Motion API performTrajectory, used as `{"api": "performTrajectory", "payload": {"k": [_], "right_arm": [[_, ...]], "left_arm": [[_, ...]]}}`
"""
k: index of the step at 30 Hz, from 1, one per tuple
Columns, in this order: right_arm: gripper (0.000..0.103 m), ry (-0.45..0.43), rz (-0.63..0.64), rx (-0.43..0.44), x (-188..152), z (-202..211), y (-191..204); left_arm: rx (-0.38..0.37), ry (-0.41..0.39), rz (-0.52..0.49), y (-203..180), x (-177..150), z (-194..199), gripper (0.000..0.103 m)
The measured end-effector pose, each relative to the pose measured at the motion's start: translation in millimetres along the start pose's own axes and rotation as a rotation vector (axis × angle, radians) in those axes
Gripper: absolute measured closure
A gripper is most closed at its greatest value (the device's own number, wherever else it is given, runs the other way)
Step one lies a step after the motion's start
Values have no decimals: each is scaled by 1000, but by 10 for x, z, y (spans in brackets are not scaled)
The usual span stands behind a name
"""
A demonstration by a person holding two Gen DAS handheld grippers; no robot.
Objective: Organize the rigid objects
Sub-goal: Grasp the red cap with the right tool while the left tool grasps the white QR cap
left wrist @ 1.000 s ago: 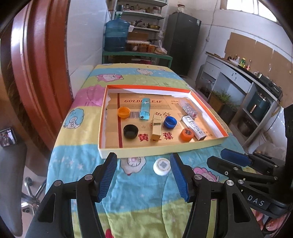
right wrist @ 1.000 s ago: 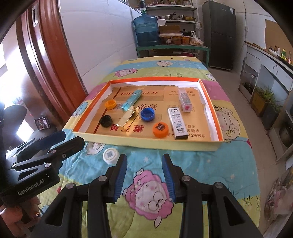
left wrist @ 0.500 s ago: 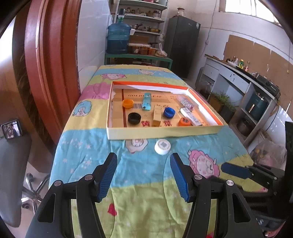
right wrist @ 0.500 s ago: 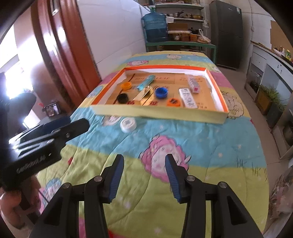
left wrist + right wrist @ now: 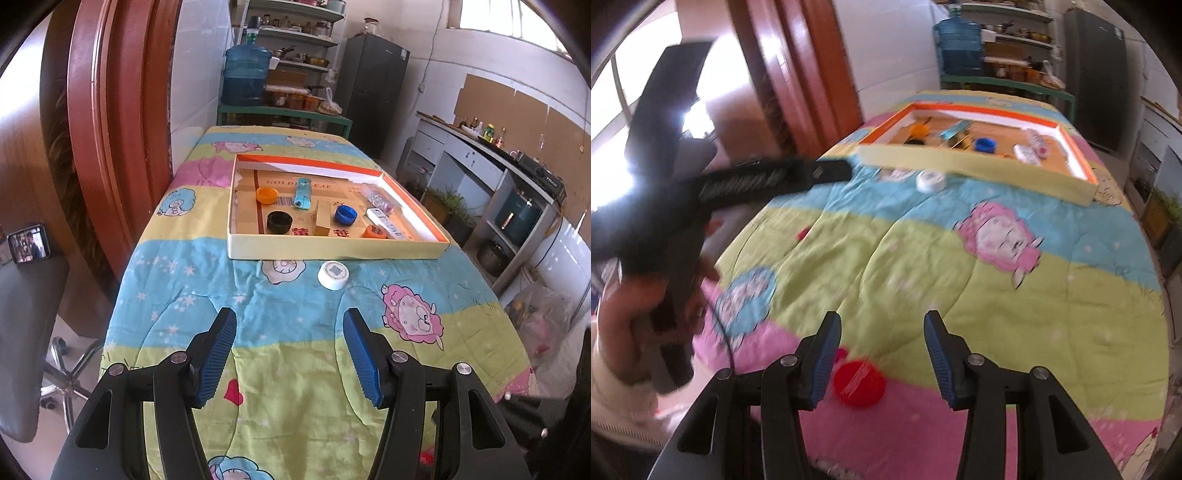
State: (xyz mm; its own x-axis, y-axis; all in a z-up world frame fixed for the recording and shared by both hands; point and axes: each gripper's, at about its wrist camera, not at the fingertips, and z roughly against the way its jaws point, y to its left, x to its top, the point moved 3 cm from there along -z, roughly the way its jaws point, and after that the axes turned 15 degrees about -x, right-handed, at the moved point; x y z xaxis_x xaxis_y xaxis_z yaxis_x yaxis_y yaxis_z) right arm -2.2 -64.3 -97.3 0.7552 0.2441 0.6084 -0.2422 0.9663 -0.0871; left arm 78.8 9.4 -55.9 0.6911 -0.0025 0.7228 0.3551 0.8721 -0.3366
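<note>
Hovering apart-jawed, right tool [image 5: 882, 354] nears red cap [image 5: 859, 384] by blanket [image 5: 923, 258] edge

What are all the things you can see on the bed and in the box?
box: 1, yellow with orange rim, on quilt
orange caps: 2, in box
black cap: 1, in box
blue cap: 1, in box
teal lighter: 1, in box
white cap: 1, on quilt near box
red cap: 1, on quilt, near right gripper
quilt: 1, cartoon sheep pattern
left gripper: open, empty
right gripper: open, empty
</note>
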Motion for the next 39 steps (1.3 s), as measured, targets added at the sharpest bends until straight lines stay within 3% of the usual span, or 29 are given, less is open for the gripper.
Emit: {"api": "performTrajectory", "payload": {"k": [9, 10, 11, 13, 23, 35, 39], "right_arm": [[56, -1, 116, -22, -202, 28, 182], [59, -4, 127, -28, -214, 35, 188], [69, -4, 137, -41, -227, 42, 190], [73, -3, 137, -41, -239, 45, 169], [73, -47, 14, -99, -79, 36, -175], [73, -49, -75, -102, 11, 0, -466], [73, -46, -90, -98, 27, -21, -515]], "left_arm": [[-1, 11, -22, -59, -21, -55, 41], [0, 16, -26, -70, -20, -71, 41], [-2, 23, -33, -86, -17, -97, 41], [-7, 37, -47, -121, -9, -155, 41], [-45, 111, -106, -300, 222, -692, 41], [14, 200, -60, -170, 342, -1313, 41], [55, 192, -60, -118, 313, -1326, 54]]}}
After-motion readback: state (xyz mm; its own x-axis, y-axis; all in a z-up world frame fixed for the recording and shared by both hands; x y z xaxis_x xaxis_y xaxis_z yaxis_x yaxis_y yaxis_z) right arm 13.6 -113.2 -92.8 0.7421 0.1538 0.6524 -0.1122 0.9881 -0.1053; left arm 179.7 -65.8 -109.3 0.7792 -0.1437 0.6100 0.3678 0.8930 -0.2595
